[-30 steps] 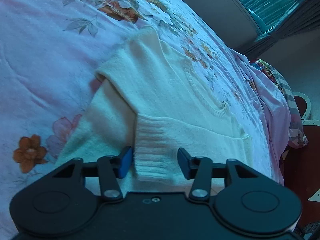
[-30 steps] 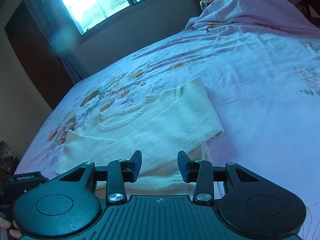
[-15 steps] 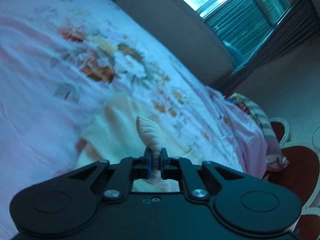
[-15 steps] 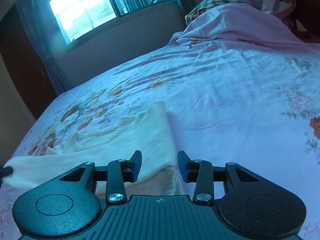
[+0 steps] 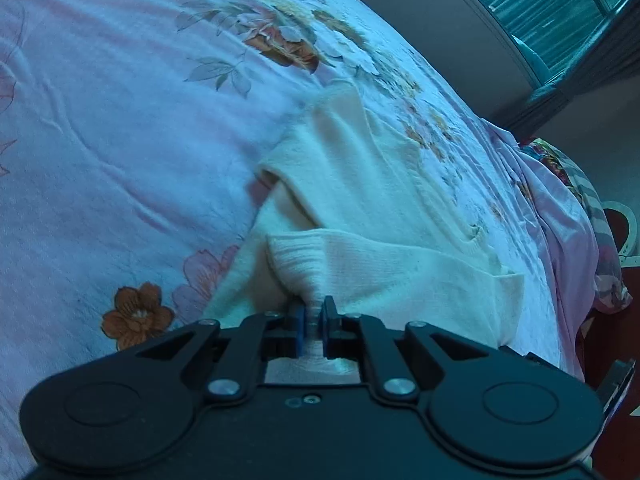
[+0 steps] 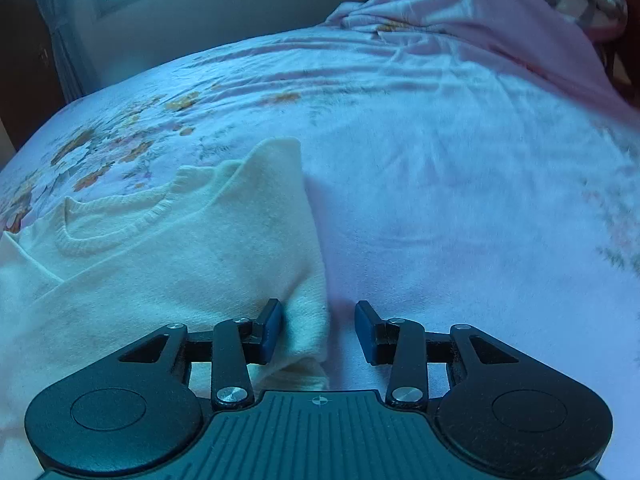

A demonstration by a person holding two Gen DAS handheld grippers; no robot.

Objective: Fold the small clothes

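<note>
Left gripper [image 5: 314, 322]: jaws pressed together on the ribbed cuff [image 5: 298, 258] of the sweater's sleeve; the knit bunches into a narrow neck between the blue pads, so the pinch reads as firm.
Purpose of that hold: judged to be a grip for carrying the sleeve across the body of the garment; the cuff is the thickest, least slippery edge to take.
Right gripper [image 6: 319, 330]: jaws spread, pressing on nothing; the sweater's side edge [image 6: 310, 320] lies in the gap, nearer the left-hand pad, with bare sheet under the other.
Purpose of that position: appears lined up to take the far side of the garment, so both sides can be handled evenly.
Cream sweater [image 5: 360, 184]: lies on the bed, neckline [image 6: 116, 216] up and facing the window side; one sleeve already lies folded over the chest.
Bedsheet [image 5: 100, 120]: pale pink with floral print, lightly creased; soft ground, so the knit may drag with any pull.
Pillow and bunched cover [image 6: 500, 12]: at the head of the bed, well apart from the sweater.
Stage, as judged: early fold, sleeves being brought in; the body is not yet doubled.
</note>
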